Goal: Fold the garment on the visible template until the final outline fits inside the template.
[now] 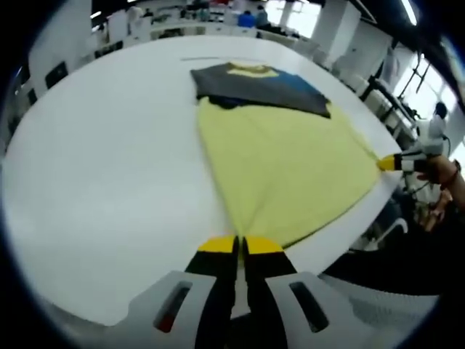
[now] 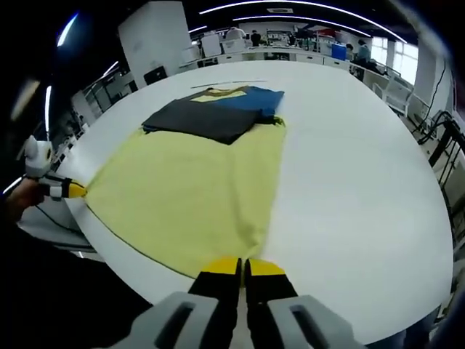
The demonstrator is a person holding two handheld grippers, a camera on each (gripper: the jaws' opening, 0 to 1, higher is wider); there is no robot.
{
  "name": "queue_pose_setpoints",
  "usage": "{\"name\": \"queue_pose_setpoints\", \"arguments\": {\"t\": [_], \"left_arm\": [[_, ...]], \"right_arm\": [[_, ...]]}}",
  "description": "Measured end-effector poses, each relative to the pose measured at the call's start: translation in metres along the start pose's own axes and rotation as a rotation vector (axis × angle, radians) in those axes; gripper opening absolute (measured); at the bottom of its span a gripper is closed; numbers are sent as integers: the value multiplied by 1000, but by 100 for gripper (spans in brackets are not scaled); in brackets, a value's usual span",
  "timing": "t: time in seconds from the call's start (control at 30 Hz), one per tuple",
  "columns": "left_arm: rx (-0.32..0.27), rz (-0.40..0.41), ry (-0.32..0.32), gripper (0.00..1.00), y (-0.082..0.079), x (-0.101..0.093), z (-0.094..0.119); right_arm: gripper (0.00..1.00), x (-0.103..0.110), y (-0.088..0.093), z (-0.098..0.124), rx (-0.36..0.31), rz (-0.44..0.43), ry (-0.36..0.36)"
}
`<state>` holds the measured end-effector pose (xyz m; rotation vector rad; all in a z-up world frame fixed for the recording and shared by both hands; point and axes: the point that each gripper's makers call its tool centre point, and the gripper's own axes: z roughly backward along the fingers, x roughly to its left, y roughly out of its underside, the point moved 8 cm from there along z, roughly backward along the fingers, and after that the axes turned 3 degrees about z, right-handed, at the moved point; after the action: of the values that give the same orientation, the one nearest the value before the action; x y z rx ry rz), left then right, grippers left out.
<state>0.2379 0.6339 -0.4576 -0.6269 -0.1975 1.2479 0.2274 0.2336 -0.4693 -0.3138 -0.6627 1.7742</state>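
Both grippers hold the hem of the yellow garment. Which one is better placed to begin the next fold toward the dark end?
Neither clearly. The left gripper and right gripper each pinch a bottom corner of the yellow garment, equally far from its dark end. Likely both lift together.

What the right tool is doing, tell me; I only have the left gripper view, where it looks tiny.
Observer: The right tool has its yellow-tipped jaws shut together on the hem of the yellow fabric garment.
Operator: Describe the table beside it.
Observer: The white round table lies bare and wide to the garment's right in the right gripper view.
Operator: Report my left tool from there.
Observer: The left tool pinches the other hem corner at the table's edge, cloth drawn to a point.
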Motion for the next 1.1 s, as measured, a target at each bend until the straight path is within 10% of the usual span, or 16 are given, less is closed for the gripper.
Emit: {"name": "queue_pose_setpoints", "arguments": {"t": [1.1], "left_arm": [[48, 76, -63, 0, 38, 9, 29]], "right_arm": [[0, 33, 31, 13, 60, 83, -84]]}}
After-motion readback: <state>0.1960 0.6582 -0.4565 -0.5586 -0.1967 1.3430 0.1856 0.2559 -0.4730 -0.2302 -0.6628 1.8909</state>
